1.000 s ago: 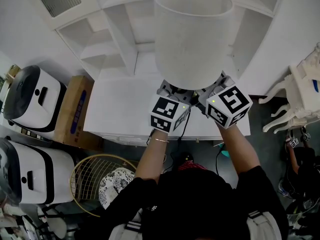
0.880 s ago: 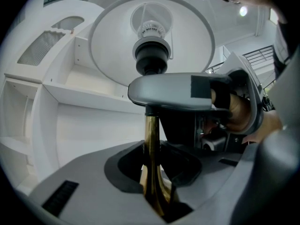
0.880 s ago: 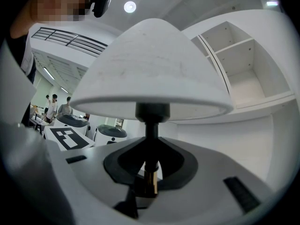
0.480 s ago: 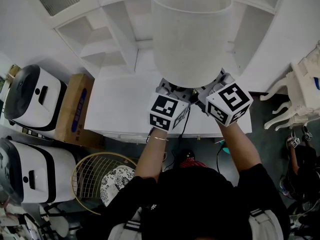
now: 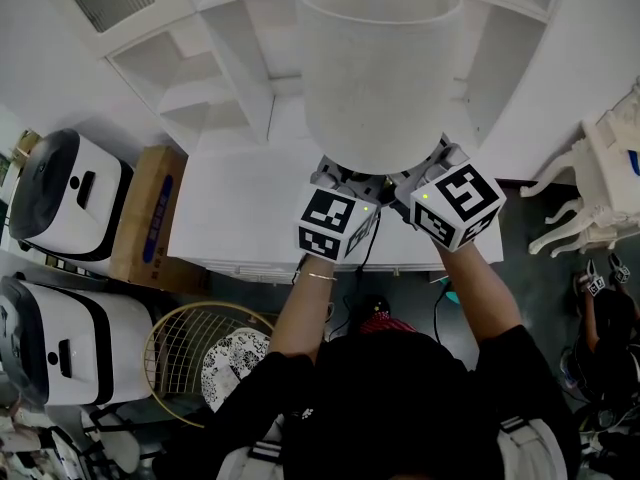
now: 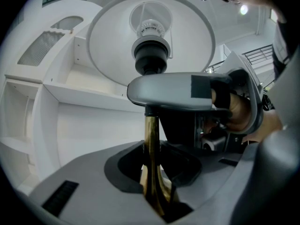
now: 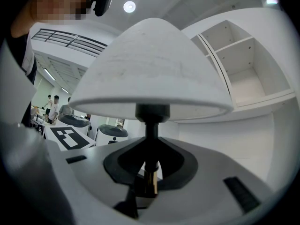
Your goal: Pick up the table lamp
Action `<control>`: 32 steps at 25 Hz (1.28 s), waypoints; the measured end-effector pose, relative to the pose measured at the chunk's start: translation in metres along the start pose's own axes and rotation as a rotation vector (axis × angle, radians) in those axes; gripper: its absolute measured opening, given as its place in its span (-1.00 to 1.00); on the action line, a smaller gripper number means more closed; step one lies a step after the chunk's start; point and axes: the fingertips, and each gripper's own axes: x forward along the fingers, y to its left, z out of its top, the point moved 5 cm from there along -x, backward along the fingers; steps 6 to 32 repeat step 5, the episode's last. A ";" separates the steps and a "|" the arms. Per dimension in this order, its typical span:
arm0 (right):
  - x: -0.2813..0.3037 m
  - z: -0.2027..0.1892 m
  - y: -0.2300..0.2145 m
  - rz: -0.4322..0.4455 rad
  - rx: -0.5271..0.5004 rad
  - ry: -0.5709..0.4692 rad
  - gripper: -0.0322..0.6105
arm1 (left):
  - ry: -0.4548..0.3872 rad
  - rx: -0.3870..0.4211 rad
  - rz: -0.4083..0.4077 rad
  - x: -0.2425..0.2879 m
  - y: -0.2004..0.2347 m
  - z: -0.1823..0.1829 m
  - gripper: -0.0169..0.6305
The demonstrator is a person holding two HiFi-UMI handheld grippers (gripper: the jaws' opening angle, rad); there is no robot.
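Holding the lamp by its stem, you have both grippers closed on it just below the shade. The left gripper has its jaws clamped on the brass part of the stem. The right gripper grips where the brass meets the black upper section, and its jaw crosses the stem above the left one. The two grippers sit side by side with their marker cubes toward you. The lamp stands upright in front of you over the white desk, and its base is hidden under the shade and the grippers.

The shade is a plain white drum that widens slightly toward the bottom and is open at the top. From below, a black socket sits in its middle on thin white spokes.

Behind the desk, white shelves form open compartments; what they hold cannot be made out. To your left a cardboard box stands against the desk, beside two white machines with dark tops. Near your left arm, a round wire basket holds a black-and-white patterned thing. A white carved chair stands to the right.
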 end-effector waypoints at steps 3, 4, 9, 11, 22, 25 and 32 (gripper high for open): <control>-0.001 -0.002 0.001 0.006 0.004 0.003 -0.68 | 0.002 0.001 0.001 -0.001 -0.002 -0.002 -0.65; -0.002 -0.002 0.001 0.008 0.006 0.003 -0.68 | 0.003 0.001 0.001 -0.001 -0.002 -0.002 -0.65; -0.002 -0.003 0.002 0.010 0.008 0.004 -0.68 | 0.005 0.001 0.001 -0.002 -0.003 -0.003 -0.65; -0.002 -0.003 0.002 0.010 0.008 0.004 -0.68 | 0.005 0.001 0.001 -0.002 -0.003 -0.003 -0.65; -0.002 -0.003 0.002 0.010 0.008 0.004 -0.68 | 0.005 0.001 0.001 -0.002 -0.003 -0.003 -0.65; -0.002 -0.003 0.002 0.010 0.008 0.004 -0.68 | 0.005 0.001 0.001 -0.002 -0.003 -0.003 -0.65; -0.002 -0.003 0.002 0.010 0.008 0.004 -0.68 | 0.005 0.001 0.001 -0.002 -0.003 -0.003 -0.65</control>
